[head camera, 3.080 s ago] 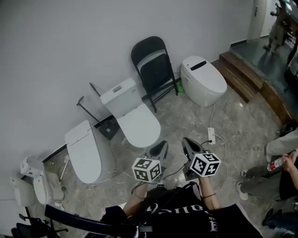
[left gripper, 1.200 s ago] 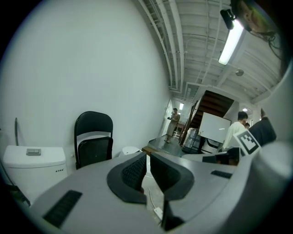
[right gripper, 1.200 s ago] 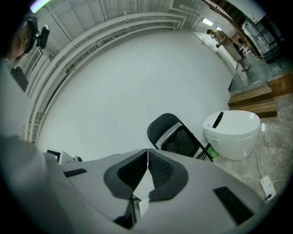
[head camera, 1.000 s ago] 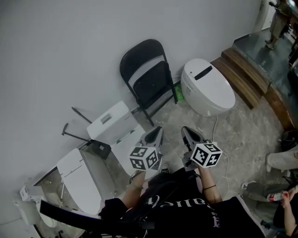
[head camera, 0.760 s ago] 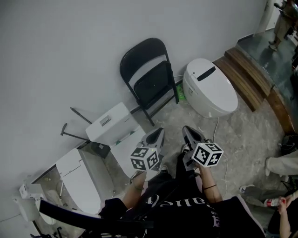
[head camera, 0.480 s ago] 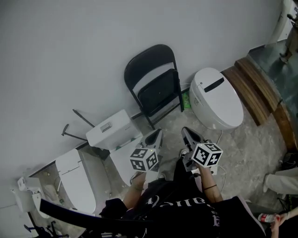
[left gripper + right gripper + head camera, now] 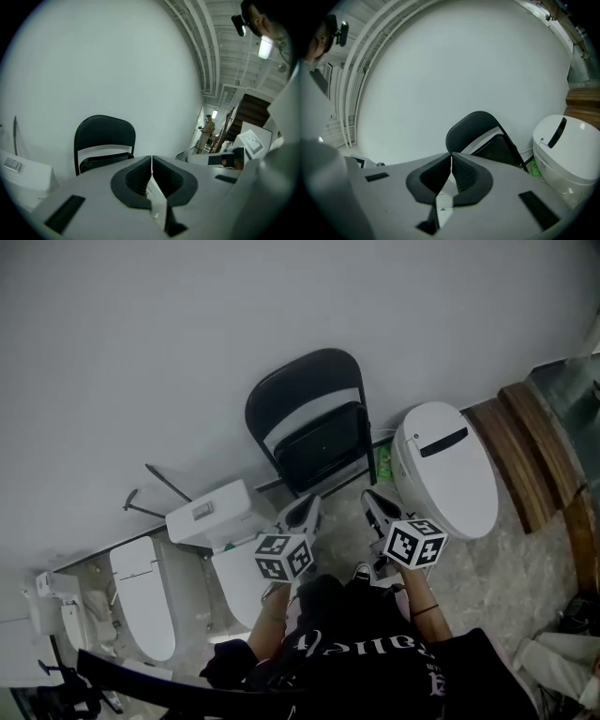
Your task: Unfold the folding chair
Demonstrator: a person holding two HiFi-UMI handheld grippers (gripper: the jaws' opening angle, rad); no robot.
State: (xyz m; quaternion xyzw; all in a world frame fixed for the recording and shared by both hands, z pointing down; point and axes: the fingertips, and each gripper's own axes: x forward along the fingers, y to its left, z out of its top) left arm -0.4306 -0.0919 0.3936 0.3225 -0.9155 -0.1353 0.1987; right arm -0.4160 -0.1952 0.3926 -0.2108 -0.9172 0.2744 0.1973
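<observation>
L gripper [image 7: 310, 502], R gripper [image 7: 368, 497] nearer chair [image 7: 323, 448], ahead

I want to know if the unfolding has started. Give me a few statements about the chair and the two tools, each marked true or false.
The folding chair stands folded against the wall. True.
The left tool grips the chair. False: it is shut on nothing and is short of the chair.
A white toilet stands to the right of the chair in the head view. True.
The right tool has its jaws wide apart. False: they are together, with nothing between them.
</observation>
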